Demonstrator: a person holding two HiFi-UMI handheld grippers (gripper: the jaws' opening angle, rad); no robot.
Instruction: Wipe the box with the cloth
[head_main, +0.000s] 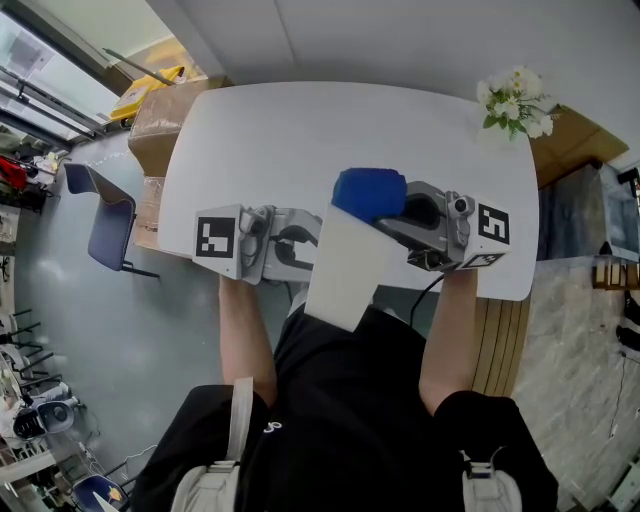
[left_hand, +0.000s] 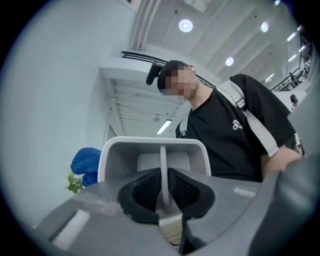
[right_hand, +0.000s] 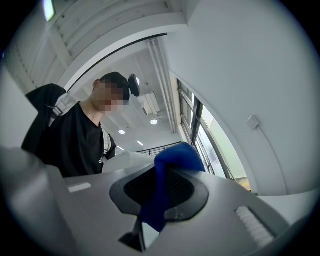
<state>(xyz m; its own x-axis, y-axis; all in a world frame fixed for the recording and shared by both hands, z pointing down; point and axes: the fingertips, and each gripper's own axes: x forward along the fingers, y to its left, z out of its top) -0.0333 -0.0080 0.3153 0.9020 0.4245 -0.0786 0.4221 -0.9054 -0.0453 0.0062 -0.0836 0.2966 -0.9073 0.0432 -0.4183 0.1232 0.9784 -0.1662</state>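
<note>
A white open box (head_main: 345, 265) is held up above the near edge of the white table (head_main: 300, 130), in front of the person's chest. My left gripper (head_main: 305, 245) comes at it from the left. In the left gripper view the black pads are shut on a thin wall of the box (left_hand: 150, 150), with my left gripper (left_hand: 163, 192) pointing level. A blue cloth (head_main: 368, 192) sits bunched against the box's far top end. My right gripper (head_main: 385, 215) comes from the right and is shut on the cloth (right_hand: 172, 160), which hangs between its pads (right_hand: 185, 192).
A vase of white flowers (head_main: 515, 100) stands at the table's far right corner. Cardboard boxes (head_main: 165, 115) sit against the table's left side, with a blue chair (head_main: 105, 225) further left. A wooden slatted surface (head_main: 495, 340) lies right of the person.
</note>
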